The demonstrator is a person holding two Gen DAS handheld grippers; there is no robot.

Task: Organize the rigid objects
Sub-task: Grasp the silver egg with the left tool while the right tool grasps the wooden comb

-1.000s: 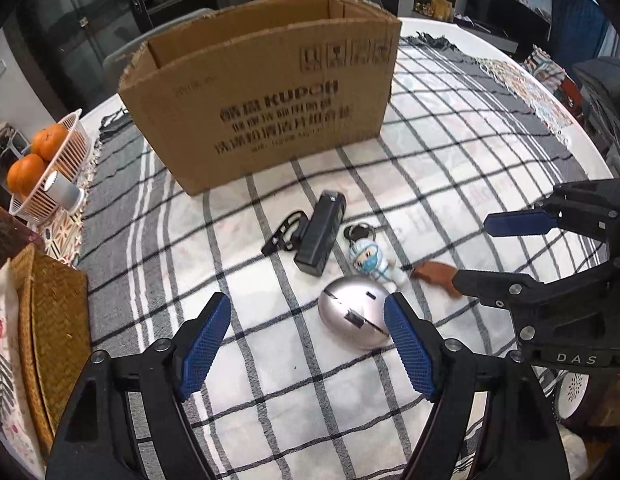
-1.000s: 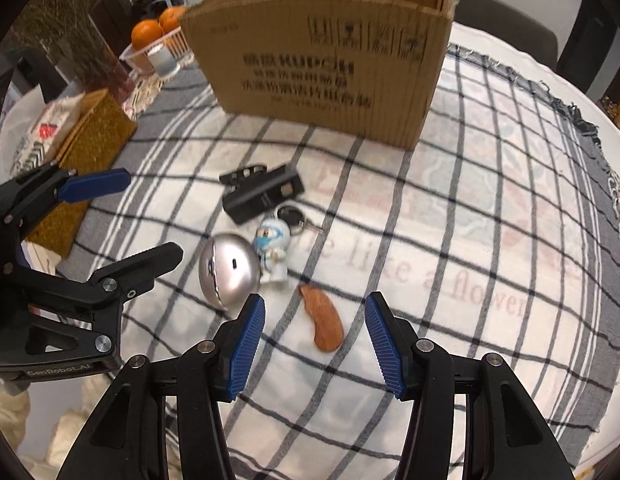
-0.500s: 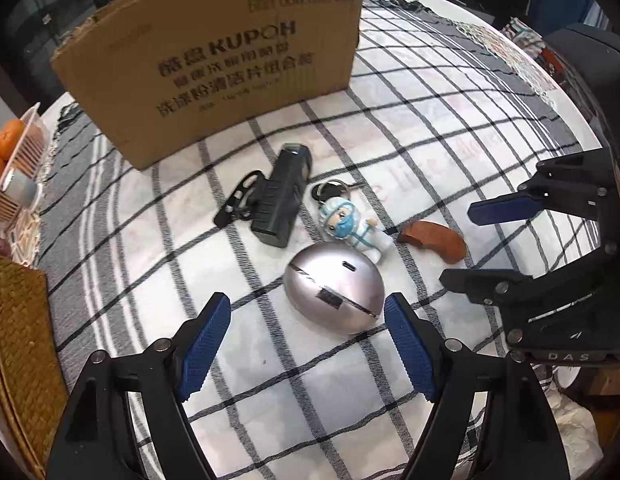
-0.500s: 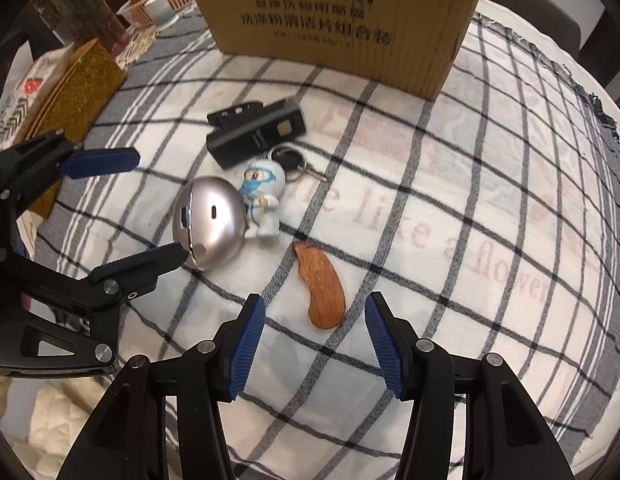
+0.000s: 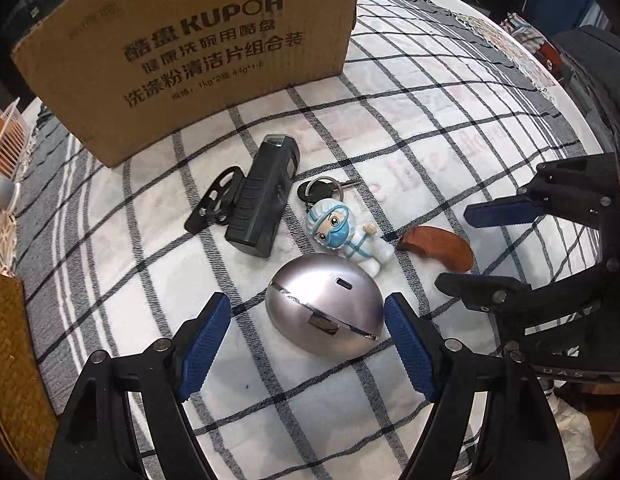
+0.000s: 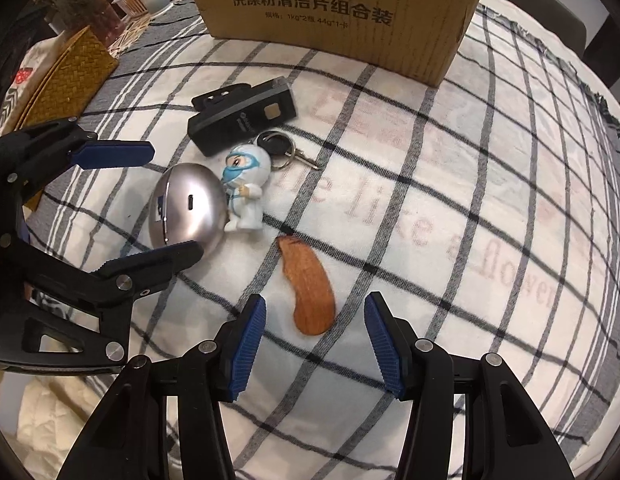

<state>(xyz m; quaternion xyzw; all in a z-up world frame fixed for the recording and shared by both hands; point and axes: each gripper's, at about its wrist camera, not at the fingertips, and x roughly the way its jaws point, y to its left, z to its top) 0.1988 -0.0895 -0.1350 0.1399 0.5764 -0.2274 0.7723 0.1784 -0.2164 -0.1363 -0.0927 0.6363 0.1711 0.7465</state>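
Both claws hang nose-down over the checked cloth on the table (image 5: 450, 128), each lined up w/ its own target. The left claw (image 5: 308, 344) stands wide, its blue pads either side of the silver dome-shaped thing (image 5: 324, 312); the dome sits just ahead of and between the fingertips, a clear gap on the left pad side, the right pad v. close to its rim, nothing gripped. The right claw (image 6: 312, 338) is narrower (its jaws have just been closing a little, with nothing between them yet) and empty; the brown wooden piece (image 6: 308, 290) lies directly in front of it, broad end nearest the fingertips, long axis running away from the claw and leaning up-left toward the toy. So the pads would close across its width, which looks like the easy way to take it. The small figure in a white suit (image 5: 350, 236) touches the dome's far side, its key ring (image 5: 322, 192) beyond, and the black torch-like gadget (image 5: 266, 200) w/ strap lies further left, long axis pointing at the cardboard box (image 5: 198, 52) at the back. Left claw is nearer the dome, right nearer the wooden piece; I'd guess both drop straight down next, and the toy may get nudged when the dome lifts.
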